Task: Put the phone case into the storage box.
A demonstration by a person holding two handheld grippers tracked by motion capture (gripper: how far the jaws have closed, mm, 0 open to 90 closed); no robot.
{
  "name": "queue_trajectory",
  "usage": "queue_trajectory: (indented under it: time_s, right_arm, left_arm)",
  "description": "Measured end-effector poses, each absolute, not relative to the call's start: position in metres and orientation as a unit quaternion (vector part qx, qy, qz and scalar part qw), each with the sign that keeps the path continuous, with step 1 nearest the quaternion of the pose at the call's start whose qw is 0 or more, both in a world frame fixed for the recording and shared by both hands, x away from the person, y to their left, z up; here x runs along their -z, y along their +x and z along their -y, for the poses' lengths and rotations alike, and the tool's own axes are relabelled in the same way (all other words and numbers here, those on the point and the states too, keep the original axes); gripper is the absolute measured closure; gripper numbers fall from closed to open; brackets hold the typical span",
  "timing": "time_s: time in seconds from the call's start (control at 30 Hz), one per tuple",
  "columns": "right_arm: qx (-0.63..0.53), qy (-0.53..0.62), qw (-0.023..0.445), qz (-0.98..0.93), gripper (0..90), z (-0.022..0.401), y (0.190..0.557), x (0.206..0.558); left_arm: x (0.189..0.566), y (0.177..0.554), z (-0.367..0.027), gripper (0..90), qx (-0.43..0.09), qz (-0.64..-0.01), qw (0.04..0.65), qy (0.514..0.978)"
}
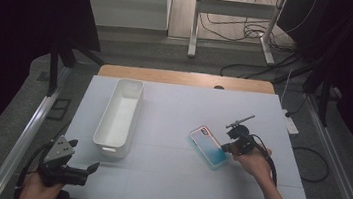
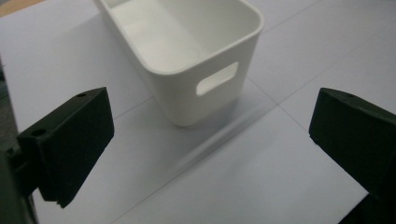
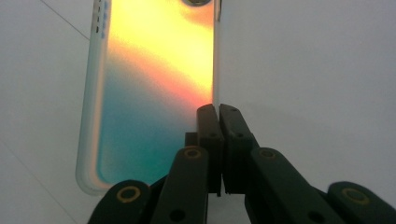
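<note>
A phone case (image 1: 208,146), shading from orange to teal, lies flat on the white table right of centre. My right gripper (image 1: 225,147) is at its right long edge. In the right gripper view the phone case (image 3: 154,93) stretches away from me, and my right gripper (image 3: 218,109) has its jaws pressed together on the case's right rim, one jaw over the case and the other outside it. My left gripper (image 1: 82,155) hovers at the table's front left corner, open and holding nothing. In the left gripper view, my left gripper (image 2: 215,126) has its jaws wide apart.
A long white bin (image 1: 104,144) stands left of centre, empty, with a handle slot in its near end (image 2: 217,78). The table's wooden far edge (image 1: 187,78) lies behind. Cables and a metal stand sit on the floor beyond.
</note>
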State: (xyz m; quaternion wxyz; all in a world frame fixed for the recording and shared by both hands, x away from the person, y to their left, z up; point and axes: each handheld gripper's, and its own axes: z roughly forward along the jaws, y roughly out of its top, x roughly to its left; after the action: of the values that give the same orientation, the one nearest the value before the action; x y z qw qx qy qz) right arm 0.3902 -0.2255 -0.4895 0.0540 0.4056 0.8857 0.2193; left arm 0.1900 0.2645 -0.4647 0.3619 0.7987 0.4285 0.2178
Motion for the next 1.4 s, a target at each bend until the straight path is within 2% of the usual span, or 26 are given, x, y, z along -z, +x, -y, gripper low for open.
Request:
queue_trajectory:
  time_s: [0.67,0.93,1.4]
  right_arm:
    - [-0.276,0.376,0.093,-0.879,88.0,0.220,0.377,0.464]
    - [-0.290,0.376,0.102,-0.874,87.9,0.221,0.375,0.457]
    - [-0.309,0.373,0.113,-0.868,87.9,0.220,0.373,0.448]
  left_arm:
    - [0.463,0.195,-0.274,0.8,-0.165,-0.447,0.407,0.779]
    - [0.452,0.199,-0.267,0.3,-0.147,-0.437,0.441,0.770]
    - [0.441,0.216,-0.242,0.0,-0.124,-0.392,0.448,0.794]
